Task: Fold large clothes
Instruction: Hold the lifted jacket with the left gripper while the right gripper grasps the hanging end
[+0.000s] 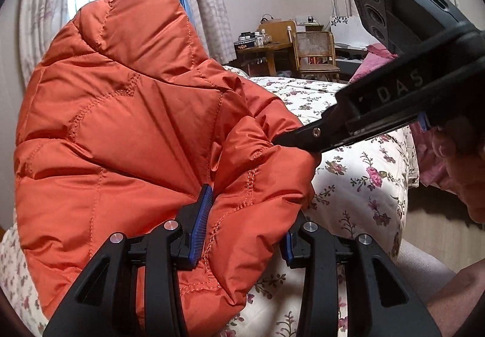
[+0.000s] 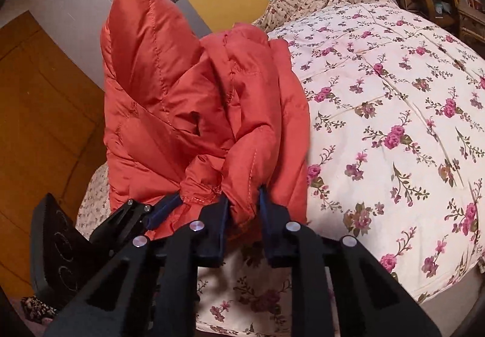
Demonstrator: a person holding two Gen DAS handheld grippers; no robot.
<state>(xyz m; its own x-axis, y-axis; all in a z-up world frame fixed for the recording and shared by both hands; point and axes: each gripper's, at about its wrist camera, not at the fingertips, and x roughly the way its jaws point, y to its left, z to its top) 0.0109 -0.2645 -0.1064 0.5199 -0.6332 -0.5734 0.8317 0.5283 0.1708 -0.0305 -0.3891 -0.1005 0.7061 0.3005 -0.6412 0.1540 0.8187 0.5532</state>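
left gripper (image 1: 242,227): pinching orange quilted jacket (image 1: 121,124) | right gripper (image 2: 242,206): pinching jacket fold | jacket: bunched, raised over bed (image 2: 394,94) near its edge

The left gripper (image 1: 242,224) is matte black plastic, with two forked arms splayed toward five and seven o'clock. Round silver screws (image 1: 170,225) cap each joint, four in all. Its fingers (image 1: 200,227) carry ribbed blue pads. At two o'clock the right gripper (image 1: 282,141) shows a black body stamped "DAS" in pale letters, a brass-coloured screw, a blue tab, and a black camera block with three round lenses and a green light. A bare hand (image 1: 463,161) sits at three o'clock.
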